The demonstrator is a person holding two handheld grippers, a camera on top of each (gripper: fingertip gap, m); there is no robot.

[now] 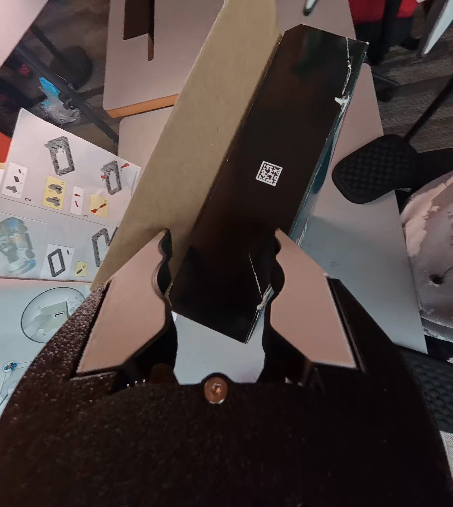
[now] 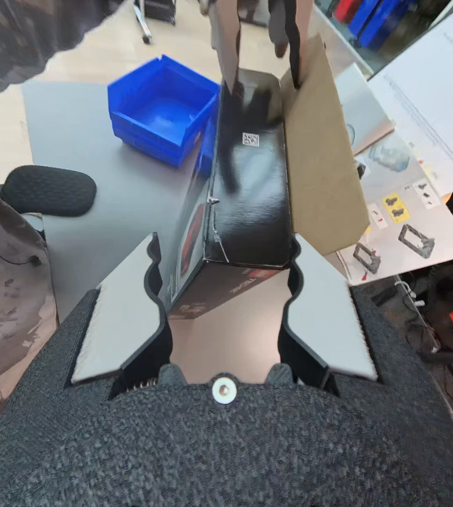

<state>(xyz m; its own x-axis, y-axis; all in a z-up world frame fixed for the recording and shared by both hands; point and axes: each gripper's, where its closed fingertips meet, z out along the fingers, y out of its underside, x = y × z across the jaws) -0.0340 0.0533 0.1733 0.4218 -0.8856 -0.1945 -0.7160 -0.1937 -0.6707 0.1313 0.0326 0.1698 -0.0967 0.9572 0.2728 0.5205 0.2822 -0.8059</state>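
Observation:
A long black glossy cardboard box (image 1: 269, 123) with a small white code square is held between both grippers above the grey table (image 1: 357, 274). Its brown inner flap (image 1: 214, 123) stands open along one side. My left gripper (image 1: 222, 238) is shut on one end of the box, a finger on each side. My right gripper (image 2: 225, 247) is shut on the other end of the box (image 2: 250, 192), beside the open flap (image 2: 324, 164). The left gripper (image 2: 262, 60) also shows at the far end in the right wrist view.
An empty blue plastic bin (image 2: 162, 109) stands on the table (image 2: 82, 137) beside the box. Printed building-instruction sheets (image 1: 55, 205) (image 2: 412, 205) lie on the other side. A black chair armrest (image 1: 379, 170) (image 2: 49, 189) sits at the table edge. Some 20 centimetres of space lies between my two pairs of fingers.

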